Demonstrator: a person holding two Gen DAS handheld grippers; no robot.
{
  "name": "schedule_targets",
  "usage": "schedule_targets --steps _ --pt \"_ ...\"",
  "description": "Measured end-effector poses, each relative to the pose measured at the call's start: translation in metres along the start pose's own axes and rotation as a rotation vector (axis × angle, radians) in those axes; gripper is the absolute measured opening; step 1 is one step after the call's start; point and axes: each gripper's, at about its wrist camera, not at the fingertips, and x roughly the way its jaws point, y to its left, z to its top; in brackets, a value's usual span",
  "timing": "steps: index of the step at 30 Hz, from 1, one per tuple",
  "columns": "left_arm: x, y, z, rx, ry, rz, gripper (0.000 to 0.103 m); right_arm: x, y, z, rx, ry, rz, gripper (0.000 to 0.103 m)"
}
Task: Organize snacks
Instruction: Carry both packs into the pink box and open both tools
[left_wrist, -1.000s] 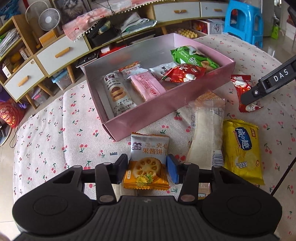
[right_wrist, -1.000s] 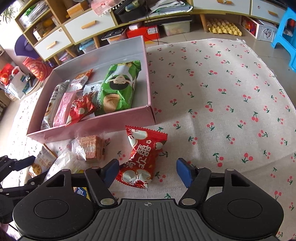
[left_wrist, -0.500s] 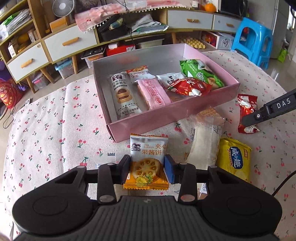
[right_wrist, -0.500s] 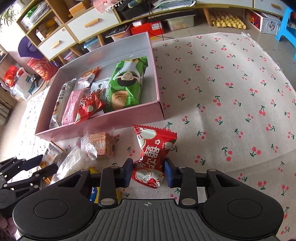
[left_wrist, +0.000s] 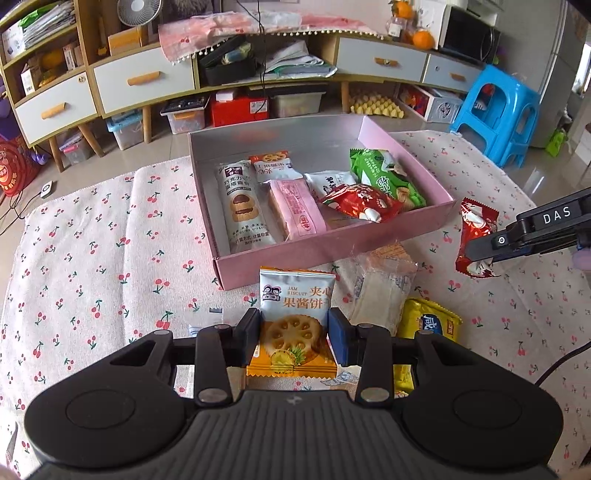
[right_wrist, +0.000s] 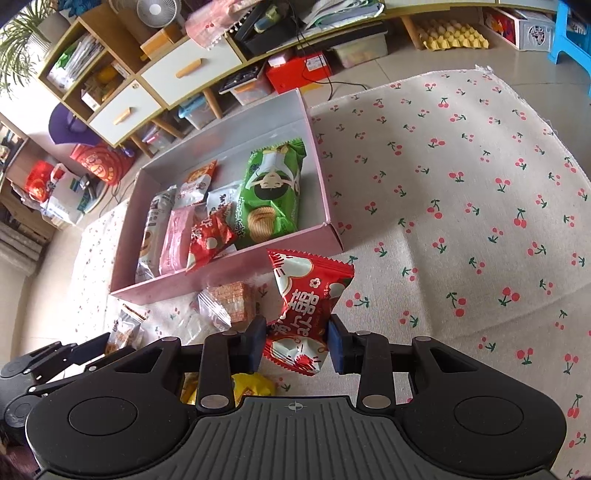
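Observation:
A pink box (left_wrist: 332, 251) on the cherry-print cloth holds several snack packets; it also shows in the right wrist view (right_wrist: 229, 269). My left gripper (left_wrist: 293, 336) is shut on a jam biscuit packet (left_wrist: 293, 314) and holds it above the cloth, in front of the box. My right gripper (right_wrist: 297, 343) is shut on a red candy packet (right_wrist: 308, 295), lifted near the box's front right corner. The red packet (left_wrist: 476, 236) and the right gripper (left_wrist: 480, 247) show at the right of the left wrist view.
A clear wafer packet (left_wrist: 380, 291) and a yellow biscuit packet (left_wrist: 428, 325) lie on the cloth in front of the box. A blue stool (left_wrist: 495, 110) stands at the far right. Shelves and drawers (left_wrist: 144, 77) line the back wall.
Both grippers have risen with their packets. The right gripper closed on the red packet and lifted it. The left gripper lifted the jam biscuit packet.

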Motion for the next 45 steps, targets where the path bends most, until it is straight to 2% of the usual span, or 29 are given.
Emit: schedule_targets --steps 10,20,32,41,43,44,45 --pt "-0.002 0.002 0.013 -0.083 -0.064 0.009 0.036 -0.011 0.015 0.011 0.008 -0.073 0.055 0.034" --pt "0.010 0.003 0.032 -0.237 -0.144 0.020 0.036 0.004 0.027 0.034 0.075 -0.155 0.116 0.034" --pt "0.035 0.011 0.039 -0.341 -0.193 0.040 0.036 0.036 0.040 0.045 0.106 -0.189 0.170 0.034" --pt "0.044 0.015 0.041 -0.387 -0.207 0.048 0.037 0.045 0.034 0.049 0.133 -0.190 0.188 0.037" --pt "0.046 0.013 0.042 -0.379 -0.199 0.042 0.039 0.044 0.032 0.050 0.137 -0.187 0.197 0.038" --pt "0.046 0.013 0.041 -0.375 -0.202 0.052 0.042 0.044 0.032 0.051 0.143 -0.183 0.197 0.042" --pt "0.046 0.012 0.041 -0.369 -0.203 0.060 0.050 0.043 0.031 0.051 0.147 -0.184 0.197 0.050"
